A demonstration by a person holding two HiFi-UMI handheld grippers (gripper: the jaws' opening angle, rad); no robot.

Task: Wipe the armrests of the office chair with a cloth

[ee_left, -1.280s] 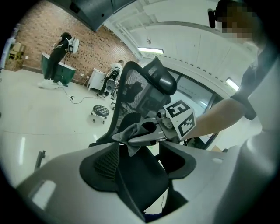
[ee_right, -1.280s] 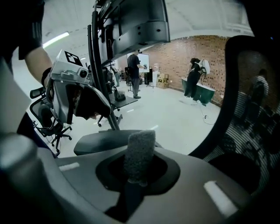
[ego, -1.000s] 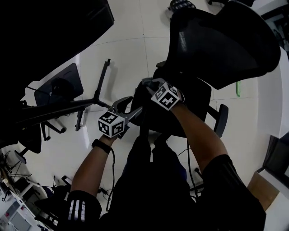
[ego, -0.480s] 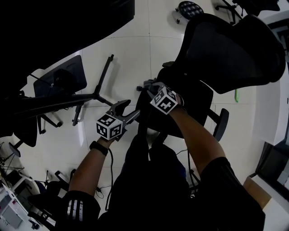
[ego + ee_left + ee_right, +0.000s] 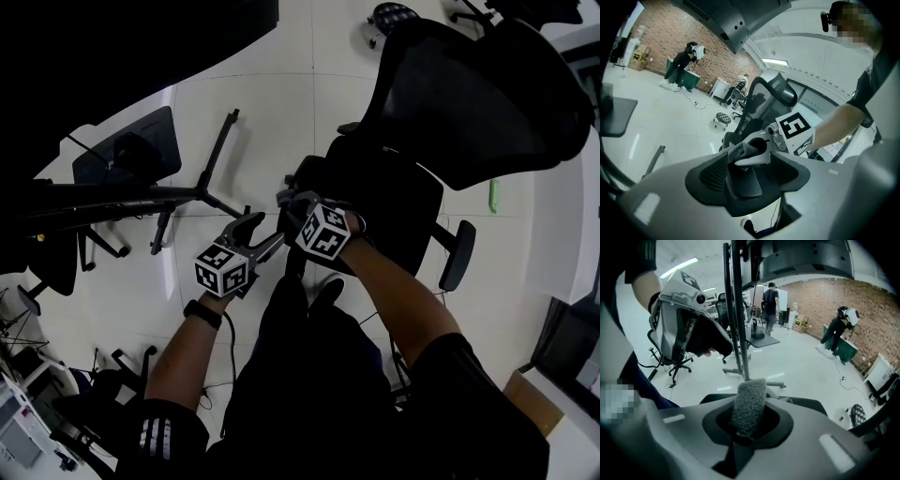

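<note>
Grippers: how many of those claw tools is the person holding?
2. The left gripper, jaws apart, is left in the head view; the right gripper, beside it, is shut on a grey cloth. None looks hidden.

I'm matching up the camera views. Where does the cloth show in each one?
Head view: cloth upper centre, at the right tool's tip, barely visible.
Left gripper view: cloth at centre, gripped by that tool.
Right gripper view: cloth lower centre, between its own jaws.
Shared landmark: the brick wall, in both gripper views.
</note>
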